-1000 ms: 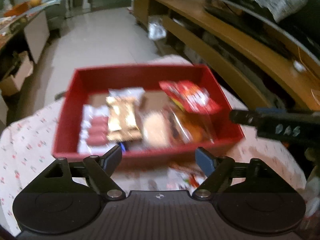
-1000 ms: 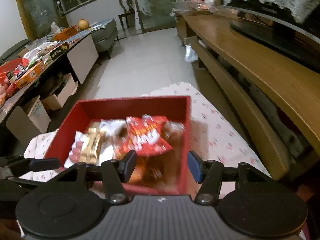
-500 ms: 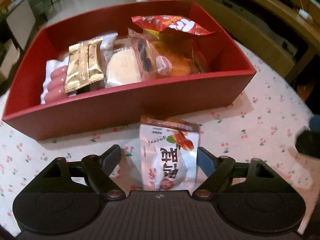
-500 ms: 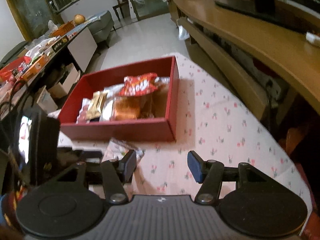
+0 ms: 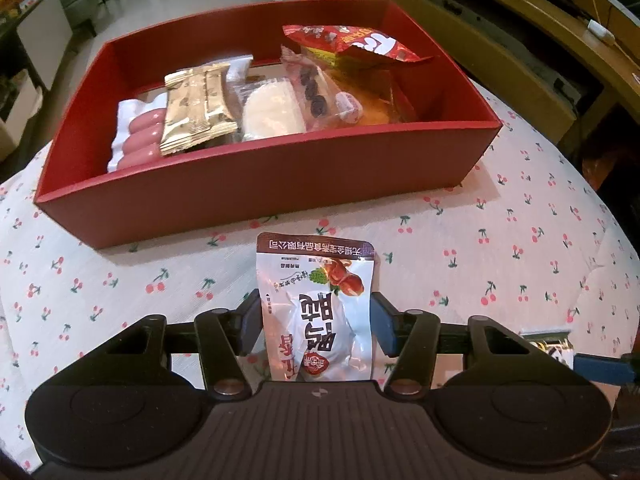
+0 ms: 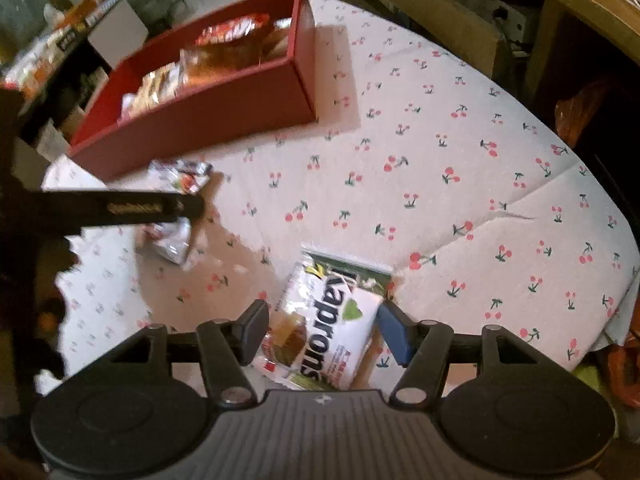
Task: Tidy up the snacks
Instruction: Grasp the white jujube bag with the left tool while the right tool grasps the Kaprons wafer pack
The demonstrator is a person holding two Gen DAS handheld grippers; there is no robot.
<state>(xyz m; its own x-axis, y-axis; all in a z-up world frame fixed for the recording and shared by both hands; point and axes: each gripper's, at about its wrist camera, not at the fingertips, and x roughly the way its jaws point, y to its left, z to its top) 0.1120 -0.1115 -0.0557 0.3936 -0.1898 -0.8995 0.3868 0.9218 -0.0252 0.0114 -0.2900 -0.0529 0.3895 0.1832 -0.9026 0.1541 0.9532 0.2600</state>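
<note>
Low in the frame, the left hand-held gripper (image 5: 316, 318) pinches a slick white pouch (image 5: 318, 312) by its sides, which may slip short of the red box (image 5: 256, 184), while the right hand-held gripper (image 6: 322, 328), spread around a green-and-white packet (image 6: 332, 320), may nudge it off the tabletop (image 6: 460, 152).

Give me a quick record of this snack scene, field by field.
surface: cherry-print cloth
container: red box, holding several snacks
left tool: fingers flank the white date pouch, which lies outside the box
right tool: fingers flank the Kaprons pack, grip unclear
loose snacks: those two packs
</note>
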